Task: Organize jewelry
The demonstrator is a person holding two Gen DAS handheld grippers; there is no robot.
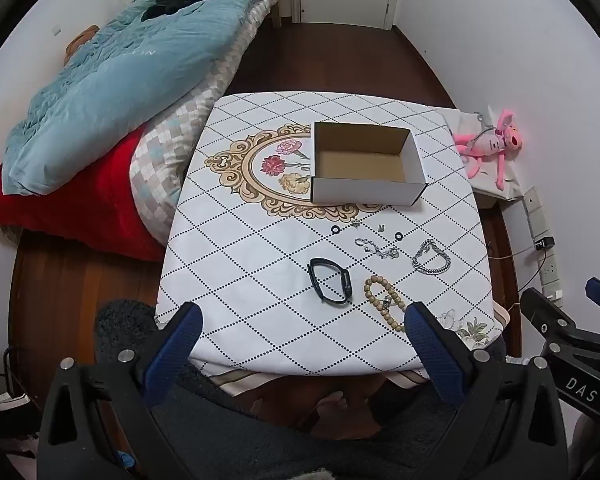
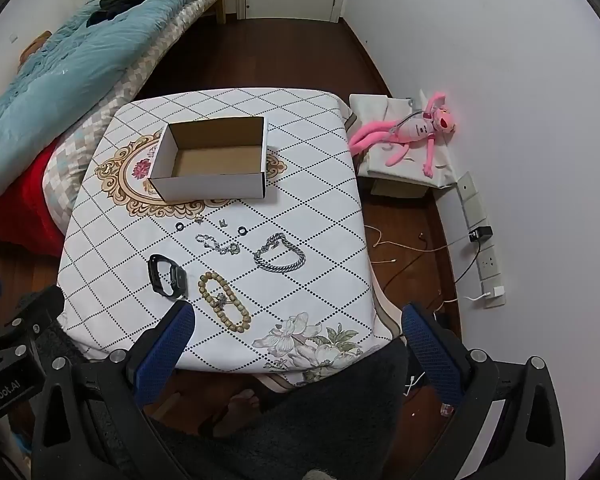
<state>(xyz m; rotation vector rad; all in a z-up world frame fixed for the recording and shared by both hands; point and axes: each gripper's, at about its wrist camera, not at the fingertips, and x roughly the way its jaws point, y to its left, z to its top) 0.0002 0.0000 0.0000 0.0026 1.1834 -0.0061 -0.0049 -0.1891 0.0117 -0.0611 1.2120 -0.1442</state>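
Left wrist view: left gripper [image 1: 302,322] sat wide open, nothing between the blue pads, hanging over the near table edge and pitched steeply down. Right wrist view showed the right gripper [image 2: 296,322] the same: fully spread, empty.

From the left gripper, the jewelry lay up-frame at roughly 12 to 1 o'clock. Nearest was the black smart band [image 1: 331,285], just past the fingertips at 12. The wooden bead bracelet [image 1: 384,300] sat at 1 o'clock, its near end close beside the right-hand pad, long axis running roughly 11 to 5. From the right gripper the beads [image 2: 224,302] were at about 11 o'clock, just beyond its left-hand pad, so either hand was close; the band favoured the left hand.

Further out: silver chain bracelet [image 1: 432,259], thin silver chain [image 1: 376,248], then a row of small pieces including two black rings [image 1: 335,231]. Beyond those, the open cardboard box [image 1: 366,164] at 12 o'clock, empty, long axis across the frame. Likely destination, so each pick would need a carry forward over the small pieces.

Hard to read: the tiny items between the rings were too small to identify. A small charm lay on the bead loop, unclear whether attached. Table [image 1: 228,264] near edge was cut off behind the gripper bodies.
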